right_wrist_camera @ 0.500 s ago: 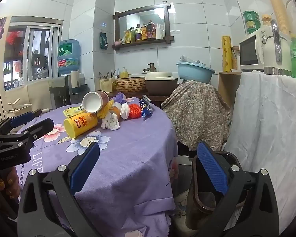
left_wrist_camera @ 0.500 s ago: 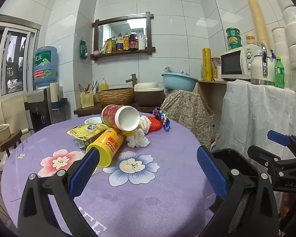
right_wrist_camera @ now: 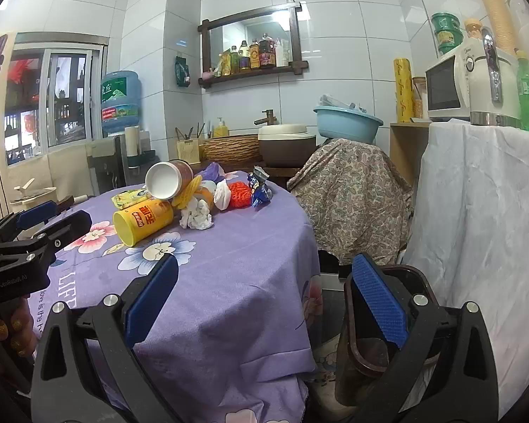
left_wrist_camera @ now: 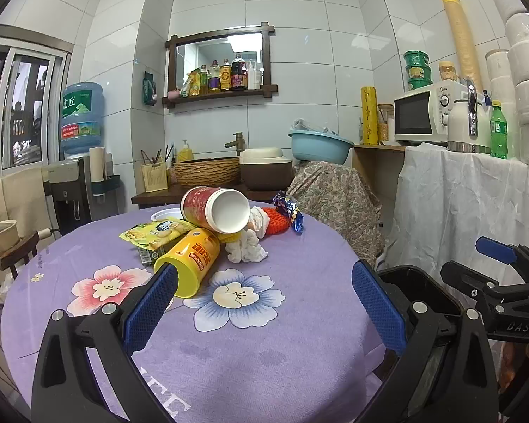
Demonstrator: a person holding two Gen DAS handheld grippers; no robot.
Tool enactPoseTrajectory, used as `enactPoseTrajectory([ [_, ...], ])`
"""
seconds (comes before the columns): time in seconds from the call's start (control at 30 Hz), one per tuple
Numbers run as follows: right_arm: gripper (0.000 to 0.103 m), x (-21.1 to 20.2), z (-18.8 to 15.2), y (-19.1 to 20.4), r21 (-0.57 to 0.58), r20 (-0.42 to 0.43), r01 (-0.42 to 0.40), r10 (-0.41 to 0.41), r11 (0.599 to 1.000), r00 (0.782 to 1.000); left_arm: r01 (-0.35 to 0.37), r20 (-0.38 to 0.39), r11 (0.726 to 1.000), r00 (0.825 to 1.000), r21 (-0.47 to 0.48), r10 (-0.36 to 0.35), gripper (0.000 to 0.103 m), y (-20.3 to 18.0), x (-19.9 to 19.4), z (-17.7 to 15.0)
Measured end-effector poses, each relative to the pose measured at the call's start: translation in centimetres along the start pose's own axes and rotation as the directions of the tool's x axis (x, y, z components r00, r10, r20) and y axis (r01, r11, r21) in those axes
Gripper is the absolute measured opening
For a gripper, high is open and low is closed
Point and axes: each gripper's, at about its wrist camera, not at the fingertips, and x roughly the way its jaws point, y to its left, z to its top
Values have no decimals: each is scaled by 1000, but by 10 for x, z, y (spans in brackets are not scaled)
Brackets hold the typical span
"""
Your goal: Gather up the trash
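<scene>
1. Both jaws stand wide apart and hold nothing: the left gripper point(left_wrist_camera: 264, 303) hangs over the near side of the round table point(left_wrist_camera: 229, 359), and the right gripper point(right_wrist_camera: 264, 299) sits off the table's right edge, above the dark trash bin point(right_wrist_camera: 374, 356) on the floor.
2. Against half a second ago, nothing in the trash pile has shifted and both grippers sit as they did.
3. Two tipped paper cups lie in the pile on the far half of the table: a yellow cup point(left_wrist_camera: 190, 264) and a red cup point(left_wrist_camera: 217, 208) resting partly on it.
4. Around them I count one crumpled white tissue point(left_wrist_camera: 247, 250), one yellow snack packet point(left_wrist_camera: 155, 232), one orange-red net point(left_wrist_camera: 277, 220) and one blue wrapper point(left_wrist_camera: 292, 211).
5. Readable writing: "DAS" on the right gripper's body, "LIFE" on the purple cloth.
</scene>
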Motion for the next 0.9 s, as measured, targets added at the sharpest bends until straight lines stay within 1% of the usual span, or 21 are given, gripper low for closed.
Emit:
enactPoseTrajectory([
  [0.17,98,0,0,-1,0,-1,-2,2,1000,1000,-4,10,1000,1000,0,4,98,-3,-2,-4],
  [0.9,98,0,0,0,0,-9,-9,9,1000,1000,-2,5,1000,1000,3,2,98,-4,0,-6],
])
